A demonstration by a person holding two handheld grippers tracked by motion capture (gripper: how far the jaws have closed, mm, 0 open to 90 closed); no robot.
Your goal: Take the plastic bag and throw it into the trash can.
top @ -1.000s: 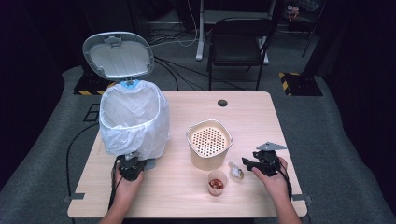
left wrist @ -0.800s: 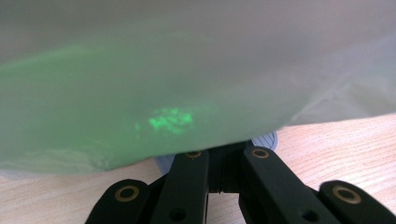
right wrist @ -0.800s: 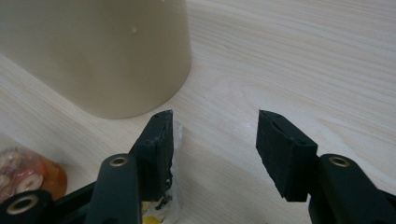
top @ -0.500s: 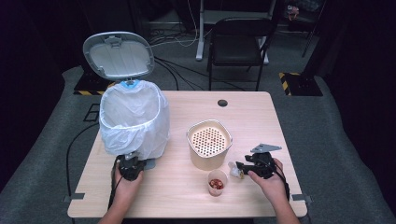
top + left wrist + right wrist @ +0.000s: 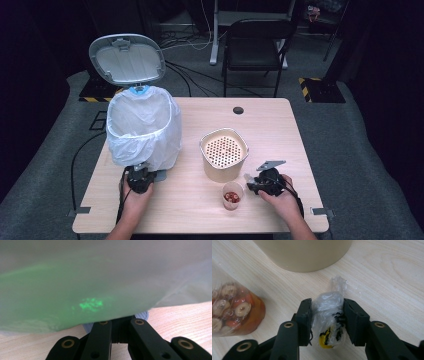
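The right gripper (image 5: 325, 322) has just been closing, and its 2 jaws now press both sides of a crumpled plastic wrapper (image 5: 329, 315) with yellow and black inside, lying on the table (image 5: 280, 130) between the cup of red fruit (image 5: 232, 194) and the beige strainer pot (image 5: 224, 153). What the wrapper contains is hard to make out. The left gripper (image 5: 138, 176) sits at the foot of the bagged bin (image 5: 144, 127), jaws together; the white bag hides their tips.

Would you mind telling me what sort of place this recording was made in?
Probably a lab or studio set up for recording, not a kitchen: one wooden table on grey carpet, dark surroundings, loose floor cables, and a folding chair behind it.
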